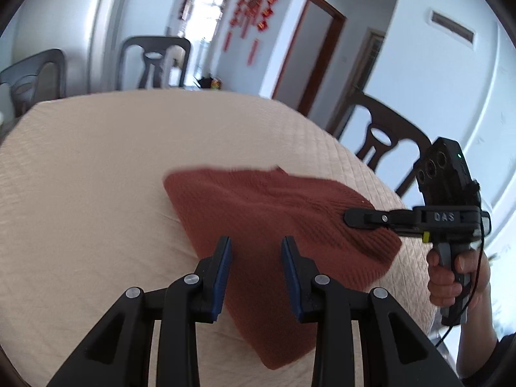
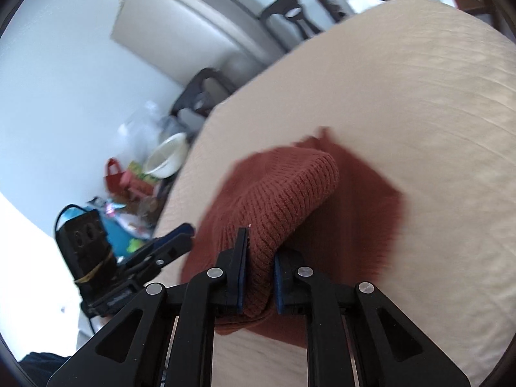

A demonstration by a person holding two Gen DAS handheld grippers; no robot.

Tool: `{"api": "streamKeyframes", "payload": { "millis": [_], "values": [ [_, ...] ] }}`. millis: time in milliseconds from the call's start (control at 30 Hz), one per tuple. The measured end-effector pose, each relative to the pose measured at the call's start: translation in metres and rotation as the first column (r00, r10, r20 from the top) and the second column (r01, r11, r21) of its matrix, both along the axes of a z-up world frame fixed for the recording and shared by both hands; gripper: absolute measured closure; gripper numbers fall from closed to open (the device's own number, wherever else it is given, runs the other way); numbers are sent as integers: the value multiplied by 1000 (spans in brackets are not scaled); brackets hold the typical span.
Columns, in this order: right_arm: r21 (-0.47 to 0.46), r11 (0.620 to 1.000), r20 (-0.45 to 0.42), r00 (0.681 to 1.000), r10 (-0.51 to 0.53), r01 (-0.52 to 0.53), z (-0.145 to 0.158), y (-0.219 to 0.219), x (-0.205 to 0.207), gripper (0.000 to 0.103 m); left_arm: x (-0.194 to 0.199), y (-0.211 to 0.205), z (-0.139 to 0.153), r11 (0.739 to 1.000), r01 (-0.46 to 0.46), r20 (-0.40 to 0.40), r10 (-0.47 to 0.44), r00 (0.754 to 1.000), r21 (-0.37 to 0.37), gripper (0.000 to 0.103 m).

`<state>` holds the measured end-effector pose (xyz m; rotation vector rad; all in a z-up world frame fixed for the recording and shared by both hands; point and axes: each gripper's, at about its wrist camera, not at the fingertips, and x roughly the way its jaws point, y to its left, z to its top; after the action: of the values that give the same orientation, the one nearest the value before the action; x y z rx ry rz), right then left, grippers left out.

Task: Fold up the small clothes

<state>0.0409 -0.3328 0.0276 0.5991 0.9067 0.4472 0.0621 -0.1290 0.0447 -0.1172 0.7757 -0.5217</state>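
A rust-red knit garment (image 1: 258, 203) lies on a table under a beige quilted cover (image 1: 96, 161). My left gripper (image 1: 256, 242) hovers over its near part, jaws apart, blue pads bare and nothing pinched between them. The right gripper (image 1: 350, 217) comes in from the right at the garment's right edge, with a hand (image 1: 448, 277) on its handle. In the right wrist view the right gripper (image 2: 262, 245) is shut on a raised fold of the garment (image 2: 290, 187), which arches up from the cover (image 2: 403, 80). The left gripper (image 2: 185, 230) sits by the cloth's left edge.
Dark wooden chairs stand around the table: one at the far side (image 1: 154, 61), one at the right (image 1: 387, 135), one at the far left (image 1: 32, 74). Beside the table's left edge is clutter with bags and a white bowl (image 2: 167, 154).
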Motion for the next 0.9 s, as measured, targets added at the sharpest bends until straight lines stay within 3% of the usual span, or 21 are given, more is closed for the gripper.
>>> {"api": "streamKeyframes", "payload": {
  "millis": [133, 400, 533, 667, 800, 833, 900],
  "values": [
    [9, 999, -43, 998, -46, 47, -21, -20, -6, 90, -4, -12, -9, 999, 32, 9, -32, 999, 31, 69],
    [-56, 997, -14, 999, -50, 50, -12, -15, -11, 87, -10, -9, -6, 998, 33, 14, -34, 999, 48, 69],
    [-137, 988, 68, 995, -68, 77, 17, -18, -31, 87, -17, -5, 4, 999, 30, 25, -31, 999, 30, 69],
    [-205, 979, 159, 987, 27, 6, 43, 7, -49, 87, -27, -9, 8, 998, 59, 41, -60, 997, 28, 69],
    [-323, 944, 86, 991, 99, -66, 17, 30, -46, 91, -32, -14, -5, 996, 73, 24, -74, 997, 59, 69],
    [-351, 935, 50, 995, 84, -61, 5, 27, -44, 101, -33, -13, -7, 996, 71, 24, -73, 997, 56, 69],
    [-321, 946, 56, 996, 72, -50, -3, 19, -48, 101, -35, -9, -7, 997, 66, 22, -67, 997, 48, 69]
  ]
}}
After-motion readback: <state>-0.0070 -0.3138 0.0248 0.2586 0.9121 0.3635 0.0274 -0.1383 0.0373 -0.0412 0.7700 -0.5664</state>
